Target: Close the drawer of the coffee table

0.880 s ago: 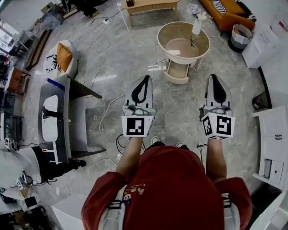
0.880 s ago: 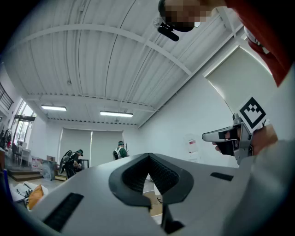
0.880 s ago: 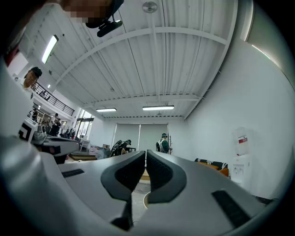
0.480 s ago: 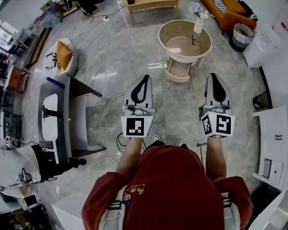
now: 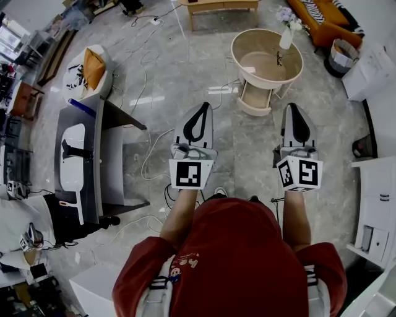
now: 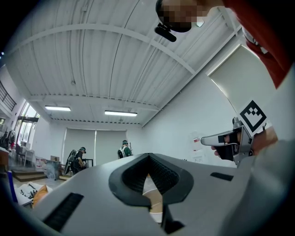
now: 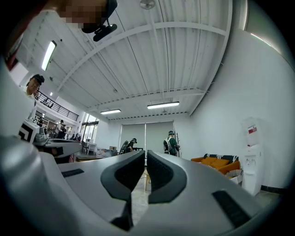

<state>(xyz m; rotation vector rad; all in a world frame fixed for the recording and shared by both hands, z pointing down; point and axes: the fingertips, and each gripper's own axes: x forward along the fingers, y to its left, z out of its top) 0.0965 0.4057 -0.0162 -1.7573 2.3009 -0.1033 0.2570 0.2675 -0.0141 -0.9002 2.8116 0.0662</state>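
Two grippers: the left gripper [image 5: 202, 106] and the right gripper [image 5: 294, 106]. One round coffee table [image 5: 236, 57] far ahead, with one drawer [image 5: 255, 99] and one vase [image 5: 286, 38]. One orange sofa [image 5: 317, 15] far right.

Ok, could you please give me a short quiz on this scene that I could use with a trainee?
1. True or false: the drawer of the coffee table is already pushed shut.
2. What stands on the coffee table's top? A) a white vase with flowers B) a laptop C) a kettle
3. Which gripper, if any, touches the drawer?
Key: 1. False: it stands pulled out towards the person. 2. A. 3. Neither: the left gripper and the right gripper hang well short of it, fingers shut and empty.
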